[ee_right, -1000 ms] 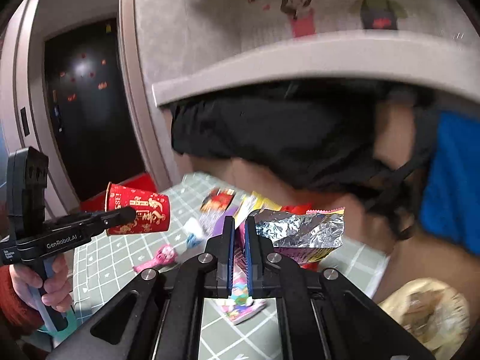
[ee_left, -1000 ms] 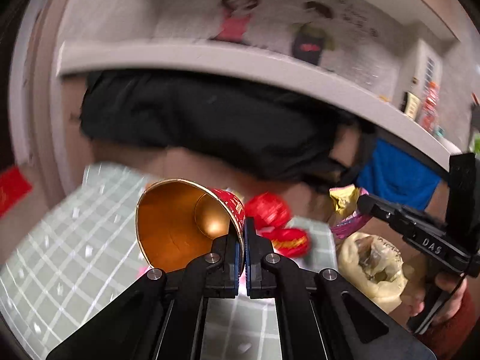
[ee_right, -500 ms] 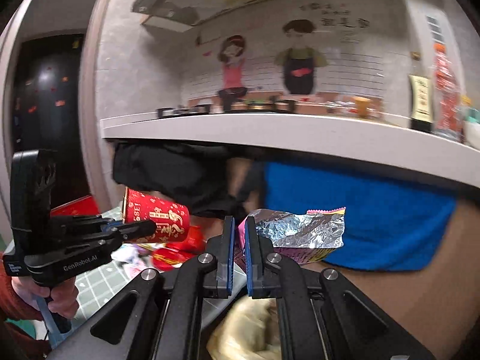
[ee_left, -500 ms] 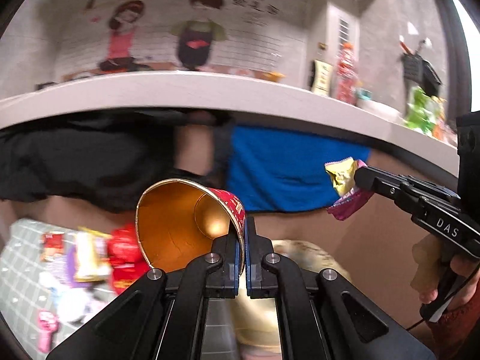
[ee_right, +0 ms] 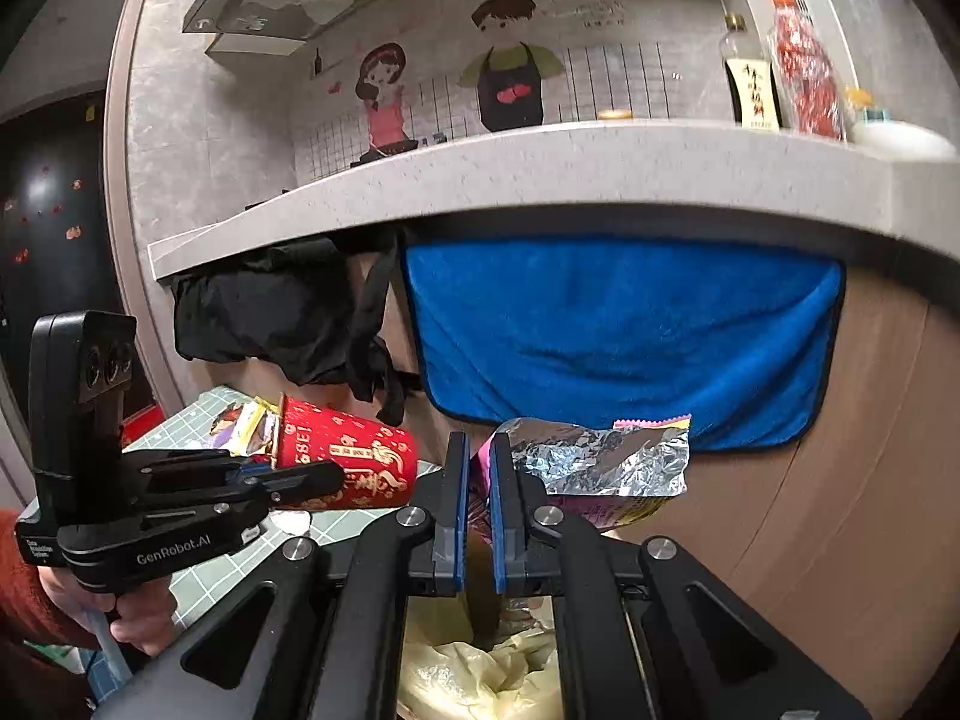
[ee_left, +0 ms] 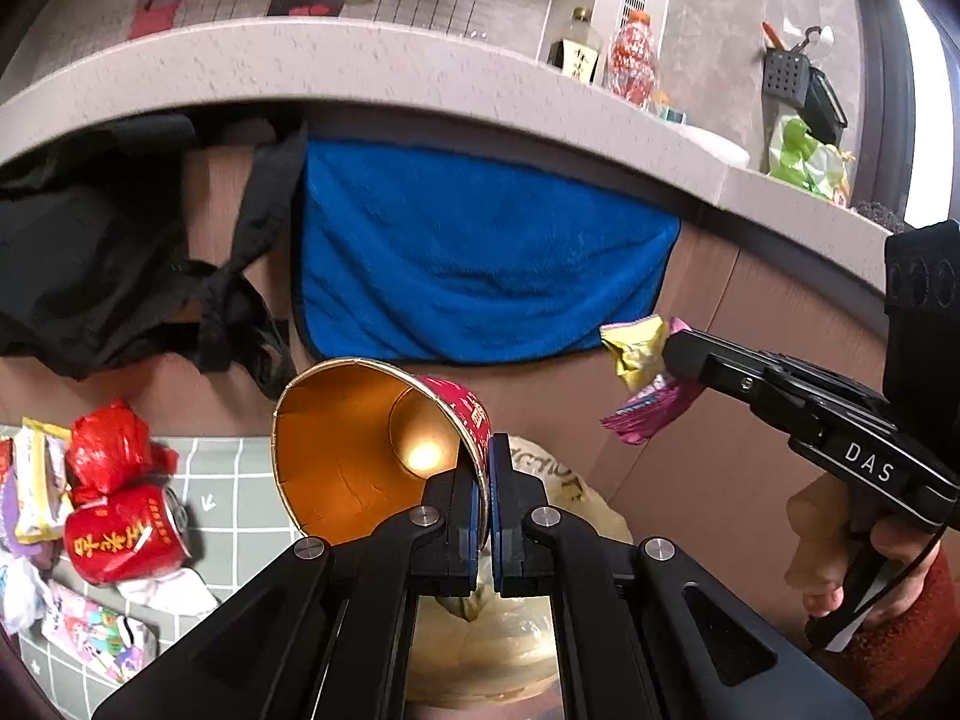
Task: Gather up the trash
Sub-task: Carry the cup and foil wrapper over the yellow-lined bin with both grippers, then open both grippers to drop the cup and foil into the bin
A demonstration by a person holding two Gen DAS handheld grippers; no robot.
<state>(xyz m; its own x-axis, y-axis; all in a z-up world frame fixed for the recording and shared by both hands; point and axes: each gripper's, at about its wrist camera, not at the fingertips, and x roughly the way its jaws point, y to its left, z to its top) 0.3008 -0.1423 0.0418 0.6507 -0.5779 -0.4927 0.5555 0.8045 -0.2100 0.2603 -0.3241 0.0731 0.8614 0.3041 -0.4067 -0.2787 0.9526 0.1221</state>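
Note:
My left gripper [ee_left: 483,468] is shut on the rim of a red paper cup [ee_left: 360,444] with a gold inside, held on its side in the air. The cup also shows in the right wrist view [ee_right: 348,462], with the left gripper [ee_right: 324,474]. My right gripper [ee_right: 478,468] is shut on a crumpled foil snack wrapper [ee_right: 600,468], pink and yellow outside; it also shows in the left wrist view [ee_left: 642,384], with the right gripper [ee_left: 678,348]. A yellowish trash bag [ee_right: 480,672] lies open right below both grippers, and it also shows under the left gripper [ee_left: 570,492].
A green grid mat [ee_left: 240,504] at left holds a red can [ee_left: 126,534], a red crumpled wrapper [ee_left: 108,450] and several snack packets [ee_left: 90,642]. A blue towel [ee_left: 474,258] and black cloth [ee_left: 90,252] hang under the counter [ee_left: 360,60].
Both grippers have swung right, away from the mat, with the cup and the wrapper held. The trash bag now sits directly under them.

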